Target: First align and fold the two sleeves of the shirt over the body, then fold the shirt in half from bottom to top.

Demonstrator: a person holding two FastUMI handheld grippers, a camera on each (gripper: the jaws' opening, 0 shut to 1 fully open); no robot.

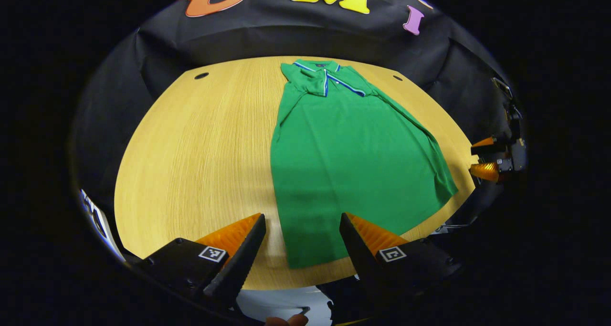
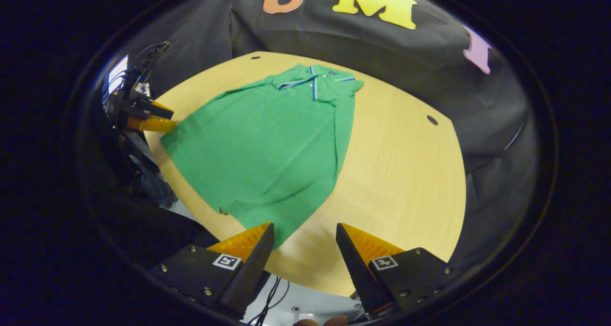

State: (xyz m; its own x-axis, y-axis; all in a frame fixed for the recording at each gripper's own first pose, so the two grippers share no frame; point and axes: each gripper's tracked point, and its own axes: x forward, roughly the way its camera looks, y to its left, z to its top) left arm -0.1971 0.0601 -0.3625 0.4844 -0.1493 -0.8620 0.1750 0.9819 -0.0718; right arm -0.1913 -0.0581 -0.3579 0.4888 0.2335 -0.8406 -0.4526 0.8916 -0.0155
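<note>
A green polo shirt (image 1: 348,154) with a blue and white trimmed collar lies flat on the round wooden table (image 1: 200,149), collar at the far side, hem toward me, both sleeves folded in over the body. My left gripper (image 1: 302,223) hovers open above the hem's left corner, nothing between its fingers. In the right gripper view the shirt (image 2: 267,144) lies left of centre, and my right gripper (image 2: 305,233) stands open just above the hem's right corner. The right gripper (image 1: 482,156) also shows at the table's right edge in the left gripper view, and the left gripper (image 2: 150,118) at the left edge in the right one.
Bare wood spreads left of the shirt in the left gripper view and to its right (image 2: 405,173) in the right gripper view. Small dark holes (image 1: 201,75) (image 2: 432,120) mark the tabletop near its far edge. Black cloth walls the booth behind.
</note>
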